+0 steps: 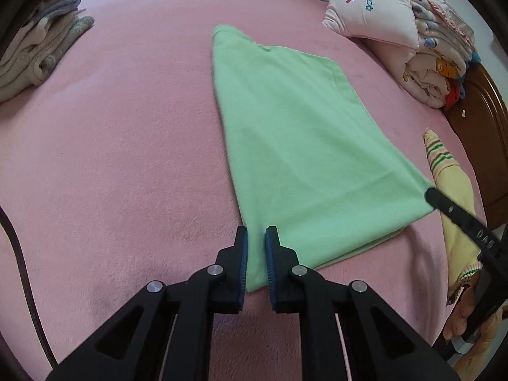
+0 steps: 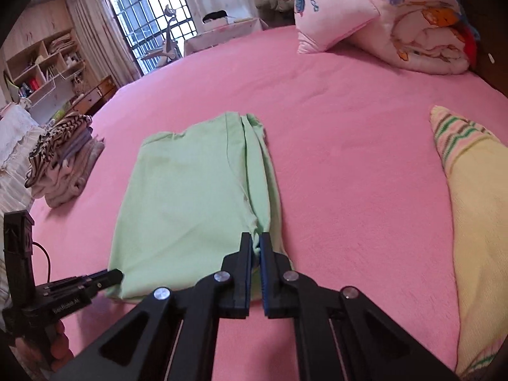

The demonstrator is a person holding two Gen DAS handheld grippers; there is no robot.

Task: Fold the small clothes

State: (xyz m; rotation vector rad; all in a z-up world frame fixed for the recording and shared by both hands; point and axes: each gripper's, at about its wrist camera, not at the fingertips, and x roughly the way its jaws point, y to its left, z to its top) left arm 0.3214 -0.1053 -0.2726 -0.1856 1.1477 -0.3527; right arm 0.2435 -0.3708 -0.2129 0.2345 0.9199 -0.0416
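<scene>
A light green garment (image 1: 295,146) lies folded lengthwise on the pink bedspread (image 1: 127,127); it also shows in the right wrist view (image 2: 190,197). My left gripper (image 1: 256,233) holds the garment's near left corner between nearly closed pads. My right gripper (image 2: 256,239) is pinched on the near right corner, where the cloth bunches between its fingers. Each gripper shows in the other's view: the right gripper (image 1: 435,195) at the green corner, the left gripper (image 2: 114,276) at the other corner.
A yellow knit garment with striped cuffs (image 2: 476,206) lies at the right. A stack of folded clothes (image 2: 63,162) sits at the left. A pink pillow (image 1: 371,6) and a rolled quilt (image 2: 425,25) lie at the far right. A wooden bed frame (image 1: 482,120) edges the right side.
</scene>
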